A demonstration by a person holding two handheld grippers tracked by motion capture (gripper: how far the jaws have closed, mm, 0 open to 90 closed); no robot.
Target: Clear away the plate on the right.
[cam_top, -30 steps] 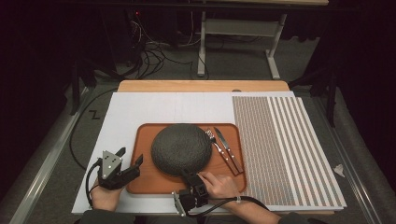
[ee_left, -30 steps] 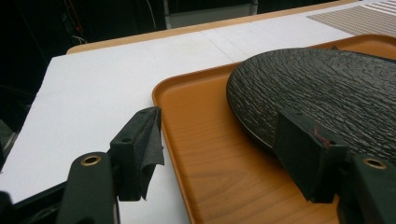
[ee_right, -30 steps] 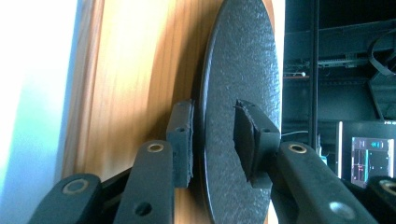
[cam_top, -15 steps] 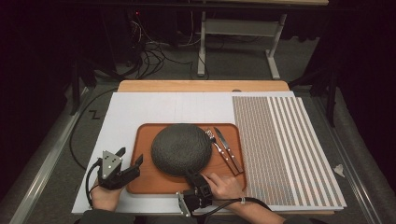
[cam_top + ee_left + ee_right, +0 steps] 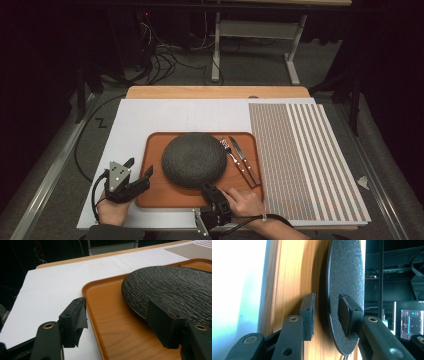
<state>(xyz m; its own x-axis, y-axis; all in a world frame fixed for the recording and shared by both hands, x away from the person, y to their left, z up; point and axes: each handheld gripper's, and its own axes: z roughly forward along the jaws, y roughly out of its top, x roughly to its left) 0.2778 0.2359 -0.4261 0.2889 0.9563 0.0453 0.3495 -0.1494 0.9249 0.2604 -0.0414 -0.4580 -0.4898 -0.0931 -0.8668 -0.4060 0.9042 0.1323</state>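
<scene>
The right gripper (image 5: 212, 192), turned on its side, holds parted jaws astride the round dark textured plate (image 5: 194, 159)'s near rim; the left gripper (image 5: 140, 172) straddles the orange wooden tray (image 5: 155, 195)'s left edge, jaws apart.

The room was dark beyond the table, with a grey floor (image 5: 60, 150). Tangled cables (image 5: 160, 55) lay on the floor behind, beside a pale metal stand (image 5: 255, 35). A lit monitor (image 5: 409, 317) glowed.
</scene>
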